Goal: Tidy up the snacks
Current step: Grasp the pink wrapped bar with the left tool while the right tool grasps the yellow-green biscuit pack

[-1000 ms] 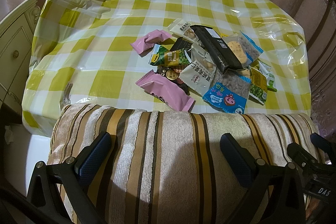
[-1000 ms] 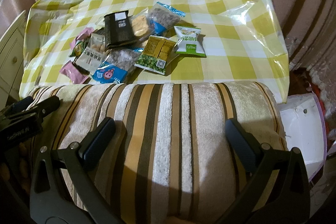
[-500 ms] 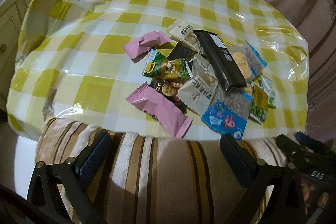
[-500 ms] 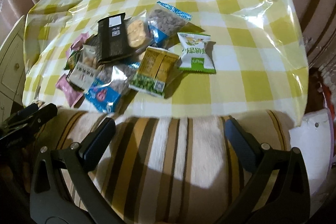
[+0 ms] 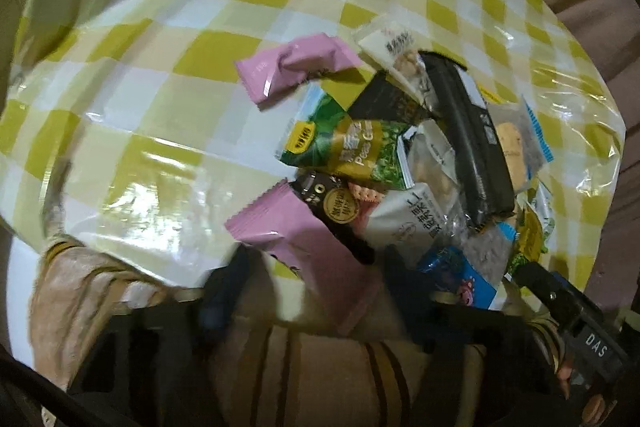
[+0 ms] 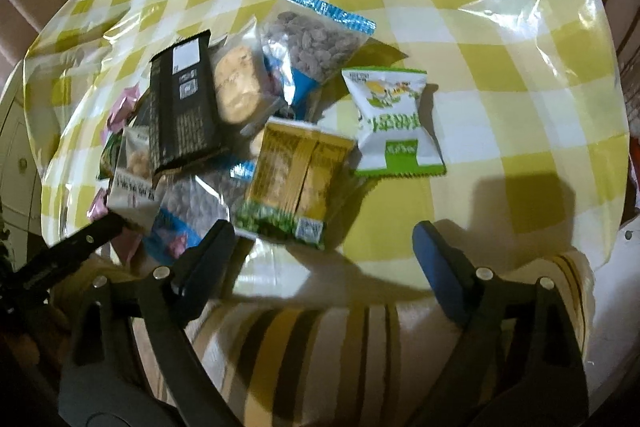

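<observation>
Yellow-and-white checked plastic covers the table [image 5: 168, 75]; in the left wrist view we find the snack pile [image 5: 408, 155] heaped toward the table's right side and reaching its near edge, with bare cloth across the left half; a pink wrapper [image 5: 296, 71] lies at the pile's far left corner and a second pink packet [image 5: 308, 247] hangs at the near edge; our left gripper [image 5: 316, 279] has just been closing, its blurred jaws now half-narrowed on either side of that near pink packet, though we cannot see the pads pressing on it; the green pea bag [image 5: 348, 151] and black bar [image 5: 468, 139] sit on top of the heap.

In the right wrist view the black bar [image 6: 182, 103], a clear bag of brown pieces [image 6: 320, 43], a yellow packet [image 6: 296, 179] and a green-and-white pouch [image 6: 396, 123] spread from the middle toward the near edge; our right gripper [image 6: 320, 255] has just been closing a little yet stands wide, nothing between its jaws, just short of the yellow packet; a striped cushion [image 6: 320, 347] lies below the near edge.

We judge the sorting barely begun: everything sits in one jumble, nothing grouped or lined up; we see no box, tray or basket for the snacks.
</observation>
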A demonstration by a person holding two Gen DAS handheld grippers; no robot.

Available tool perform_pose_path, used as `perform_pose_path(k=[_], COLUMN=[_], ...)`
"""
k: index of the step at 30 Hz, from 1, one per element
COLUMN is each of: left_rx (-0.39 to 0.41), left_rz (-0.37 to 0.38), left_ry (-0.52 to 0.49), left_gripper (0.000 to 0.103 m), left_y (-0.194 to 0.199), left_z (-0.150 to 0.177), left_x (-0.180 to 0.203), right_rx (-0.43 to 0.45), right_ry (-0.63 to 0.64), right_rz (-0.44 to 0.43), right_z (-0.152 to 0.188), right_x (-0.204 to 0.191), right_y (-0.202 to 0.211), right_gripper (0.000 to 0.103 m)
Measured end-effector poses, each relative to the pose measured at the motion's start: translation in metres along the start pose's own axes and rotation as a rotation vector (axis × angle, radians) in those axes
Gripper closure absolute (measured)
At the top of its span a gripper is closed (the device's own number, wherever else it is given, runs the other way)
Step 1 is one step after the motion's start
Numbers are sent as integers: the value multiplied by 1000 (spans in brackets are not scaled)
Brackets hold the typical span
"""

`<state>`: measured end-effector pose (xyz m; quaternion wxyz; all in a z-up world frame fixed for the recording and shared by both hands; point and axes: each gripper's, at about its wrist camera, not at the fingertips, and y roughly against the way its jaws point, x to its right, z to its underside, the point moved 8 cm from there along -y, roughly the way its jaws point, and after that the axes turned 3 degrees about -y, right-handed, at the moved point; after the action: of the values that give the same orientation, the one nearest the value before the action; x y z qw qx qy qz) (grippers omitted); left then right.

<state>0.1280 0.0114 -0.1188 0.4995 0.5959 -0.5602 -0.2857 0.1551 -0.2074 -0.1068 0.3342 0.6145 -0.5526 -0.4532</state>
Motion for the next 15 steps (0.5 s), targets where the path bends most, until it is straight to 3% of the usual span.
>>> perform_pose_path(k=[3,4,5,15], left_rx=[6,11,9,89], left_rz=[6,29,55,79], left_ry=[5,19,40,83], left_gripper=[55,71,77,82], left_y=[-2,-2,-2,19], left_z=[-3,-2,-1,5], left_x=[1,0,-2,-10], right_rx=[-10,-13,-18,-23], right_ry=[-2,-2,-3,-59], right_rz=[3,3,2,-44], right_z=[-7,-9,-11,-17], right_x=[-3,-4,-6,-4], right_y=[-8,-11,-14,-24], right_gripper=[16,19,21,52])
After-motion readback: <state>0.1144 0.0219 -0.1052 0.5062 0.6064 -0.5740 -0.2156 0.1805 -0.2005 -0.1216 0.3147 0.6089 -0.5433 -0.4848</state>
